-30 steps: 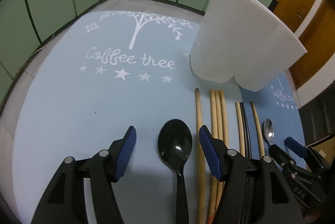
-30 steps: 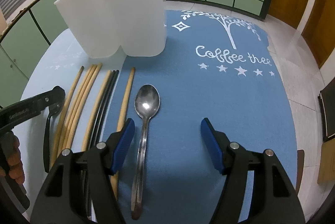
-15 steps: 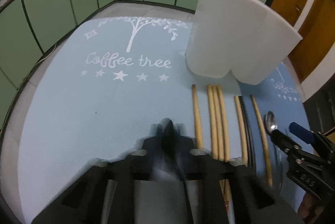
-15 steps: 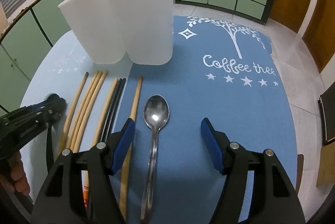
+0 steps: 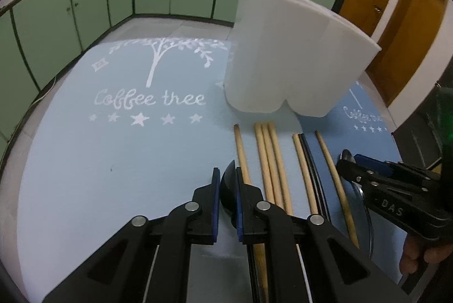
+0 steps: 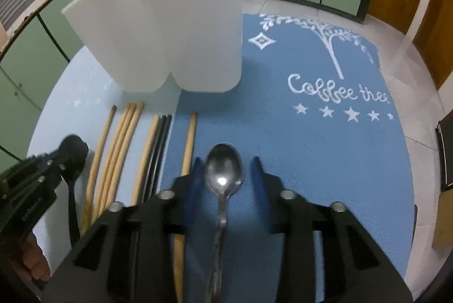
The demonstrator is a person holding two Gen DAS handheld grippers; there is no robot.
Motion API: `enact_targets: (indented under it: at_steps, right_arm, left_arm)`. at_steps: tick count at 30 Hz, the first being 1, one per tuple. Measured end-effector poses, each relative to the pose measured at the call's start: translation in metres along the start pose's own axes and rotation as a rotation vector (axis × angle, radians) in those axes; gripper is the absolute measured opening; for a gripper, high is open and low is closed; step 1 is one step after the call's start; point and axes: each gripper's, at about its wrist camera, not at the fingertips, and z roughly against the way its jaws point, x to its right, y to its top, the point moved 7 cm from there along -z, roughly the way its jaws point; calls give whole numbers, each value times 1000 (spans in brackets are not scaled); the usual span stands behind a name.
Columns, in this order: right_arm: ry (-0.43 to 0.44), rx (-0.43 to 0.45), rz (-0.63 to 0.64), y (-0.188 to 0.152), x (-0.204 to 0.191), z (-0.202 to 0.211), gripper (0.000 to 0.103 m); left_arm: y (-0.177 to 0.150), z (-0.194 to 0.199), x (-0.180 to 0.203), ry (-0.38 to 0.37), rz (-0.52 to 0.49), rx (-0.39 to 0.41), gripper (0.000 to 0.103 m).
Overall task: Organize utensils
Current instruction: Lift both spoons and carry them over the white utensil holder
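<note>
The left gripper (image 5: 227, 199) is clamped on the black spoon (image 5: 228, 189), its blue pads pressed against the bowl, which stands on edge between them. The spoon's handle runs back under the gripper and out of sight. Whether the spoon has left the mat cannot be told.

The right gripper (image 6: 225, 175) has its jaws closing around the metal spoon (image 6: 223, 173); the bowl lies flat between the 2 fingers, which are blurred, with a sliver of mat showing on each side, so the pads do not appear to press on it yet. Its handle runs toward the near edge beneath the gripper.

Between the 2 spoons lies a row of chopsticks (image 5: 271, 161), pointing near to far: 6 wooden ones and a dark pair, all flat on the blue mat (image 5: 113, 161). Just beyond their far tips stands the white utensil holder (image 5: 294, 54), a tall 2-lobed container straddling the light mat on the left and the darker mat (image 6: 311, 147) on the right. Its inside is not visible from either camera.

Judged from this layout, the sorting has barely begun: every utensil in view lies outside the holder. The 2 spoons are the step in hand; the 8 chopsticks remain.
</note>
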Motion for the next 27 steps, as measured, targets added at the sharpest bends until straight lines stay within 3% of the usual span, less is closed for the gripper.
enact_targets:
  at_steps: [4,7,10,12,15,17,20,27]
  right_arm:
    - [-4,-13,9,0,4,-1,28]
    - [-1,-23,35,0,-3,-4,39]
    - [-27,-17,49,1,-6,-6,41]
    - [-34,-7,48,2,-4,-5,28]
    - [25,2,28,0,0,-1,27]
    - [76,38,7,0,2,9,27]
    - [78,126,36,5,5,31,27]
    - [173,309,60,25,0,90,27]
  left_arm:
    - [2,1,1,-11,-19,27,9]
    - [3,2,3,-8,-30,41,9]
    - [3,2,4,-13,-32,54,9]
    - [3,6,3,-13,-32,68,9]
    - [4,11,3,-13,-34,87,9]
    - [6,14,2,-17,-31,106,9]
    - [10,24,2,-25,-25,145,9]
    - [34,60,4,-41,-36,285,9]
